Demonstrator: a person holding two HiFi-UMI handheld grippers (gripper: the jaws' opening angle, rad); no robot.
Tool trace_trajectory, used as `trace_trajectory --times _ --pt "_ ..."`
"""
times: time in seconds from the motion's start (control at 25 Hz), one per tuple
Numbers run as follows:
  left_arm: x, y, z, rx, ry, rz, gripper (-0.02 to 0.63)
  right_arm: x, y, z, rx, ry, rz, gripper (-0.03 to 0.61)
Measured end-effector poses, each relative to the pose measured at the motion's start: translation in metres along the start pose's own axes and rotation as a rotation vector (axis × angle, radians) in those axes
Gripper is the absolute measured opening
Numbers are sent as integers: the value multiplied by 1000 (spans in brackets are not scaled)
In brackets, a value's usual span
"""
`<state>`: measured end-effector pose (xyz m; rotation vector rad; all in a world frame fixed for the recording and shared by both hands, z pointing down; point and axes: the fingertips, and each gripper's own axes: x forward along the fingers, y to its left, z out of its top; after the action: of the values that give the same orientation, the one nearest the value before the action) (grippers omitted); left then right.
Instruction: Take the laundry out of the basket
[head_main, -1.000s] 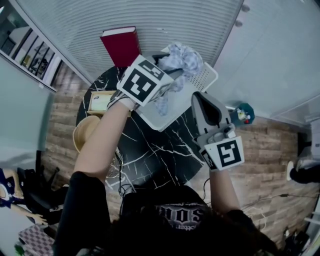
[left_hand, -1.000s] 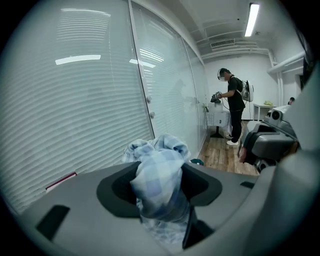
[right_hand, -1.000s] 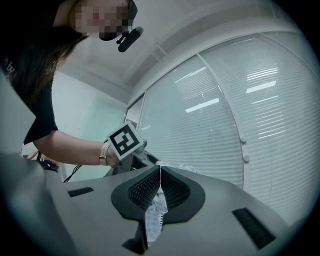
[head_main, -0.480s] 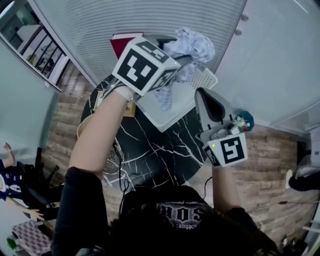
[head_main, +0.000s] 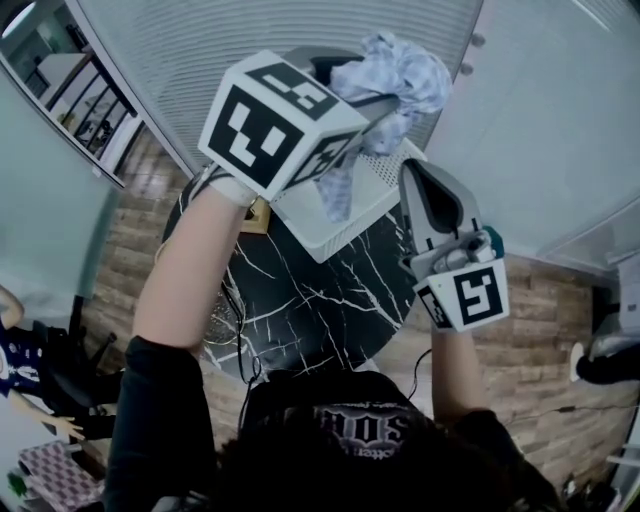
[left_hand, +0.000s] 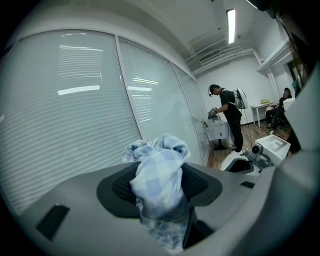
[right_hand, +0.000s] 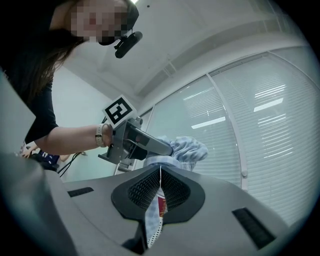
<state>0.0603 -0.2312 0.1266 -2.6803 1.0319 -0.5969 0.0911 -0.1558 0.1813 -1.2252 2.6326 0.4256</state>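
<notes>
A crumpled pale-blue checked cloth (head_main: 408, 80) hangs in the air above the white perforated laundry basket (head_main: 345, 220). My left gripper (head_main: 385, 100) is shut on it. In the left gripper view the cloth (left_hand: 160, 172) bulges between the dark pads of the left gripper (left_hand: 161, 187), with a tail hanging below. My right gripper (head_main: 415, 172) sits at the basket's right rim. In the right gripper view the right gripper (right_hand: 159, 192) has its pads pressed on the thin perforated wall of the basket (right_hand: 151, 225). The left gripper and cloth show beyond it.
The basket stands at the far side of a round black marble table (head_main: 320, 300). A small wooden tray (head_main: 256, 214) lies at the table's left. Window blinds (head_main: 180, 60) run behind. Wood floor surrounds the table. A person (left_hand: 227, 112) stands far off in the left gripper view.
My left gripper has risen toward the camera, lifting the checked cloth higher above the basket. The right gripper has stayed at the basket's rim.
</notes>
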Motion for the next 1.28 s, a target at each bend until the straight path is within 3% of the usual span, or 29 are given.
trace_trajectory --times 0.56,0.88,1.28 --pt "-77 -30 60 67 -114 -7 232 -18 43 45 -20 -77 16 29" --pt "-123 -64 44 69 -127 -40 232 -41 74 35 -19 -30 -35 29" --pt "-170 -89 12 55 -120 -50 233 -61 130 32 2 2 -35 28"
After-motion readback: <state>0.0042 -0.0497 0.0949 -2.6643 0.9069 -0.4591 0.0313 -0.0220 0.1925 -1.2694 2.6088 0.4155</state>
